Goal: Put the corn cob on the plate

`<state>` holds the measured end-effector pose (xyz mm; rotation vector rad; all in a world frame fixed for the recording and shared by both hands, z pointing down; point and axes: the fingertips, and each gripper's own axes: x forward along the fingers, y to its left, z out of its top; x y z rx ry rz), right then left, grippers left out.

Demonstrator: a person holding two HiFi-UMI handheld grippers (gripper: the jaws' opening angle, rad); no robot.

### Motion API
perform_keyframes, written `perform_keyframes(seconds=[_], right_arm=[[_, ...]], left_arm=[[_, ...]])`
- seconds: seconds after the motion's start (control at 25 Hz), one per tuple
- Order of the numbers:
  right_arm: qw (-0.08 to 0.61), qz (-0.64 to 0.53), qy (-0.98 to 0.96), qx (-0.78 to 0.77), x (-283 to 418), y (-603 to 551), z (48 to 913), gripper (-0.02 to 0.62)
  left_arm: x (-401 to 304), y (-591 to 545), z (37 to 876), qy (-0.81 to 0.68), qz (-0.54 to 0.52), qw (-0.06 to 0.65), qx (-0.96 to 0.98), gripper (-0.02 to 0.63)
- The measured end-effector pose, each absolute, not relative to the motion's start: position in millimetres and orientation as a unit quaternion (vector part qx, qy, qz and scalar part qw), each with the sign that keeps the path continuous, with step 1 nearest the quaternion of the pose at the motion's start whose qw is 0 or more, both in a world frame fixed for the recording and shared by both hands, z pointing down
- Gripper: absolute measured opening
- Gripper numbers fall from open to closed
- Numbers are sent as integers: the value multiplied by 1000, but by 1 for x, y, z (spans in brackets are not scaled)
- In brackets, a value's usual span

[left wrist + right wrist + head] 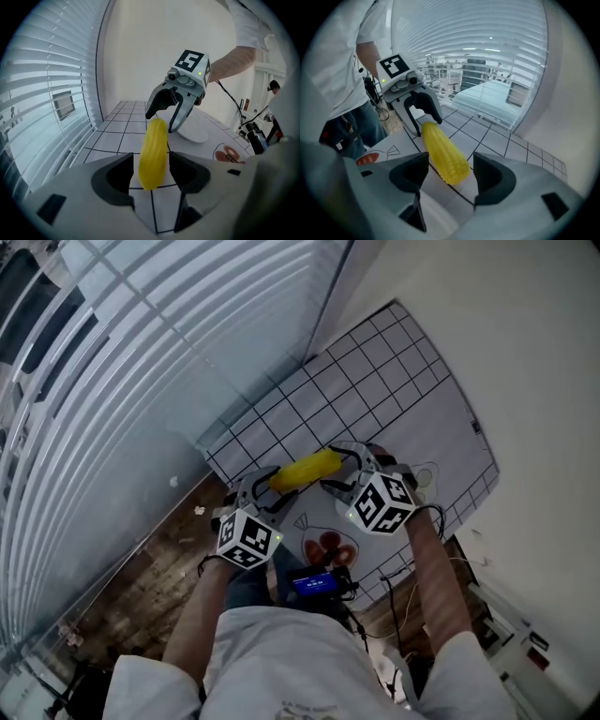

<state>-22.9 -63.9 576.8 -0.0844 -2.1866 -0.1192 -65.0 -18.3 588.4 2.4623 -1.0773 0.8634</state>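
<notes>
A yellow corn cob [305, 470] appears to lie on the white gridded mat [394, 381], with one gripper at each end. In the left gripper view the cob [153, 152] reaches in between my left gripper's [151, 176] jaws, and a gap shows on both sides, so that gripper is open. My right gripper [447, 176] is open round the other end of the cob [443, 150], its pads also clear of it. A white plate [194, 131] sits on the mat just behind the right gripper [161, 117].
Window blinds [141, 381] run along the mat's left side above a strip of wooden floor [159, 568]. Drawings are printed on the near part of the mat, among them a red one [328, 545]. A small device with a blue screen [314, 584] hangs at the person's chest.
</notes>
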Motion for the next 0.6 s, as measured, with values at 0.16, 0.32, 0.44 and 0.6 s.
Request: perform_keyframes(seconds=[0.16,0.32,0.44,0.6], right_arm=[[494,-100,-859,-96,-26,-57,592,301],[511,-131,-840,-126,-30,-54,603,305],[517,-150,-832,-134,-32,-55,607,296],[514,-160,-830,-143,-32,-55,608,285]], left_arm=[[-61,-21,592,-368,313,158,861,235],[-55,-22,598,-358,327,156,861,235],[-54,-23,603,-360,345,145,855,235],[-56,-24,605,-355,359,133,853,219]])
